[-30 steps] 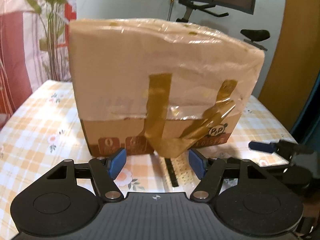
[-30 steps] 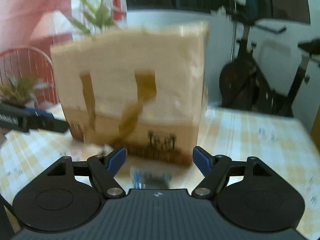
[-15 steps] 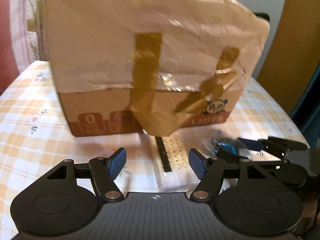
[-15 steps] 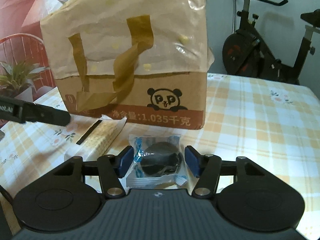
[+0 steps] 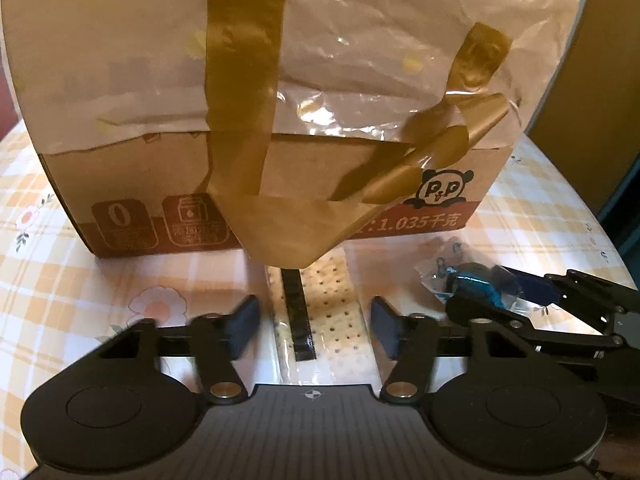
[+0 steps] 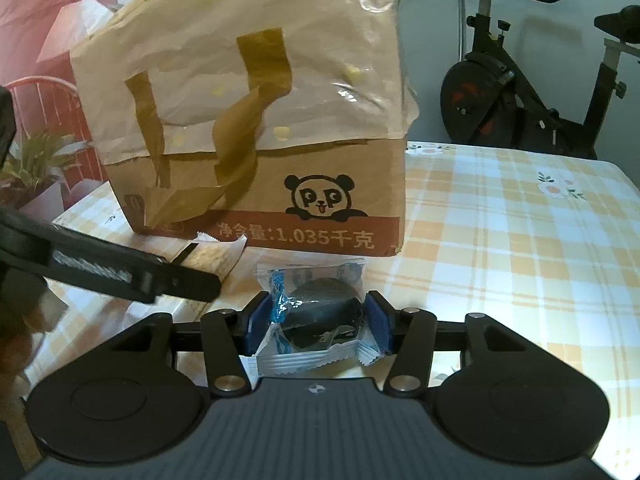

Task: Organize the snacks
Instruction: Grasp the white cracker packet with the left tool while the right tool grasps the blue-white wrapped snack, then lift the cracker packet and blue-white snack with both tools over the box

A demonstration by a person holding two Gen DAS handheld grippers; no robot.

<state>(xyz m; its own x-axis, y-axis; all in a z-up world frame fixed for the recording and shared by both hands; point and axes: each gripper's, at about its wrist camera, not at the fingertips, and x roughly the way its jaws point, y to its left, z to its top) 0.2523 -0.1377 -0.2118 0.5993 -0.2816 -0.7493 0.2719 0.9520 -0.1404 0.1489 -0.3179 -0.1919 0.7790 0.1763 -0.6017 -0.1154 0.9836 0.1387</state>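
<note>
Two hand-held grippers work a checked bench [image 6: 520,240] in front of a taped carton. Nearest the right wrist camera, the right gripper [image 6: 316,326] has its jaws closing on a dark round biscuit in a clear blue-printed wrapper [image 6: 320,312]; both blue pads appear to touch the packet's sides, though the crinkled film makes firm contact hard to confirm. The packet lies flat on the bench, its sealed ends pointing toward and away from the camera.

On the left, the left gripper [image 5: 314,330] has its jaws closing around a long cracker packet [image 5: 324,312] that is not yet clamped, gaps showing on both sides. The packet's long axis runs straight ahead between the pads, its far end under a loose flap of brown tape [image 5: 280,236]. Each hand is nearer its own snack.

Beyond both stands the cardboard box [image 6: 280,200], panda-printed, its upper part wrapped in pale plastic; its contents are hidden. An exercise bike [image 6: 540,92] stands behind the bench.
</note>
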